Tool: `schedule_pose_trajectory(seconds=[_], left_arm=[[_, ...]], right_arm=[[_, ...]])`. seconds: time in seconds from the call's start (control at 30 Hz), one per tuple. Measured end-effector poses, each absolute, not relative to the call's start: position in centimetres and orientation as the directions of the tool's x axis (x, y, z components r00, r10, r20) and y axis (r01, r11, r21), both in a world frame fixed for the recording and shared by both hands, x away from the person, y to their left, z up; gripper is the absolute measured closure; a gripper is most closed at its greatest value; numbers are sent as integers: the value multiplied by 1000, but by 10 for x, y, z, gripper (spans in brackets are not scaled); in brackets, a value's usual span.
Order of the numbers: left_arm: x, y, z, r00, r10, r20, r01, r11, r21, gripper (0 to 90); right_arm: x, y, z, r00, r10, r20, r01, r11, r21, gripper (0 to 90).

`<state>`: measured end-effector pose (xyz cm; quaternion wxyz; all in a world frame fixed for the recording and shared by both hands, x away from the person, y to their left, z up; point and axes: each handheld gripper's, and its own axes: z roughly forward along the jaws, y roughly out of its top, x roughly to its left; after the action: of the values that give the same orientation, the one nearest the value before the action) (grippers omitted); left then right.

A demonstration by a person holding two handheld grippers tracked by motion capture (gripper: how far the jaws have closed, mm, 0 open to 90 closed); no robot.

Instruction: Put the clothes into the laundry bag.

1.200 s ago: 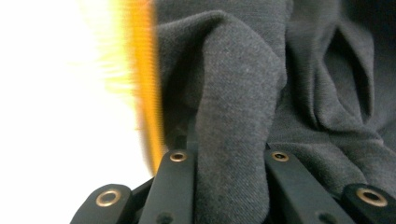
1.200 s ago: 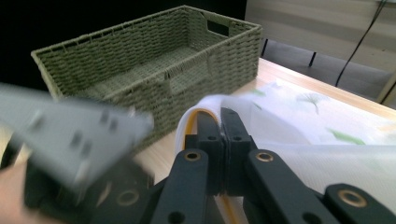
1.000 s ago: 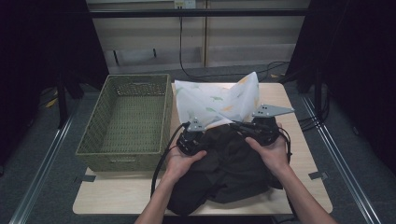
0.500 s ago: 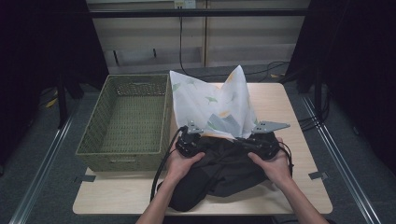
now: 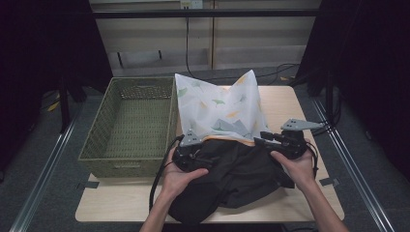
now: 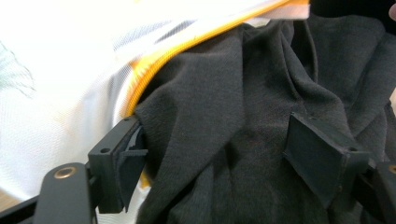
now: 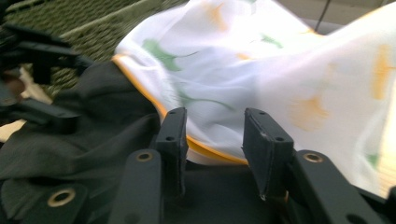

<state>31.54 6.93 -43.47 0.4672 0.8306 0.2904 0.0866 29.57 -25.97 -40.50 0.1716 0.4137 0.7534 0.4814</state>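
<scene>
A white bag (image 5: pixel 218 104) printed with green and orange leaves lies on the table (image 5: pixel 121 203), its orange-edged mouth toward me. A dark garment (image 5: pixel 239 176) spreads out of that mouth across the table's front. My left gripper (image 5: pixel 192 145) is at the mouth's left end and my right gripper (image 5: pixel 263 140) at its right end. In the left gripper view the left gripper (image 6: pixel 219 163) has just been opening, with dark garment (image 6: pixel 233 121) folds loose between the jaws. The right gripper (image 7: pixel 217 140) has also just been opening, with the bag's orange rim (image 7: pixel 205 151) lying free between its pads.
A green woven basket (image 5: pixel 93 145) stands on the table's left side, right beside the bag. Bare tabletop shows at the front left and along the right edge. Shelving and cables lie beyond the far edge. Dark curtains flank both sides.
The bag, crumpled at first and then lifted high, has come down spread wide. Both grippers have moved apart along its rim, and their jaws have let go of it.
</scene>
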Motion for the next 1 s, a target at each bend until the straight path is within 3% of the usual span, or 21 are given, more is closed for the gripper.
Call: schedule_pose_trajectory(seconds=[0.17, 0.23, 0.27, 0.43, 0.47, 0.57, 0.77, 0.87, 0.9, 1.0], left_arm=[[310, 83, -421, 825, 540, -170, 382, -310, 871, 220], [307, 82, -418, 842, 515, -159, 360, -317, 877, 267], [305, 80, -419, 850, 504, -152, 352, -329, 876, 284], [296, 62, -435, 876, 456, -156, 355, -392, 849, 295], [296, 50, -447, 882, 454, -124, 352, -460, 815, 245], [297, 39, -457, 891, 442, -107, 346, -506, 790, 158], [303, 26, -478, 900, 434, -22, 310, -606, 732, 133], [302, 26, -483, 905, 425, -14, 295, -604, 741, 123], [302, 27, -483, 906, 423, -30, 300, -590, 750, 123], [303, 31, -483, 896, 444, -10, 303, -594, 745, 150]], right_arm=[[295, -273, -410, -586, 801, 123, 466, 209, 860, 630], [295, -274, -412, -575, 810, 118, 472, 210, 856, 634], [299, -277, -415, -553, 825, 119, 480, 198, 855, 676], [308, -285, -428, -502, 857, 115, 525, 196, 828, 704], [310, -285, -435, -514, 846, 144, 544, 192, 817, 650], [313, -280, -439, -536, 833, 137, 549, 220, 806, 606], [323, -262, -449, -561, 821, 100, 556, 286, 780, 566], [329, -258, -450, -558, 826, 84, 552, 295, 780, 622], [330, -257, -450, -552, 829, 87, 551, 285, 784, 798], [324, -258, -442, -560, 824, 85, 522, 271, 808, 896]])
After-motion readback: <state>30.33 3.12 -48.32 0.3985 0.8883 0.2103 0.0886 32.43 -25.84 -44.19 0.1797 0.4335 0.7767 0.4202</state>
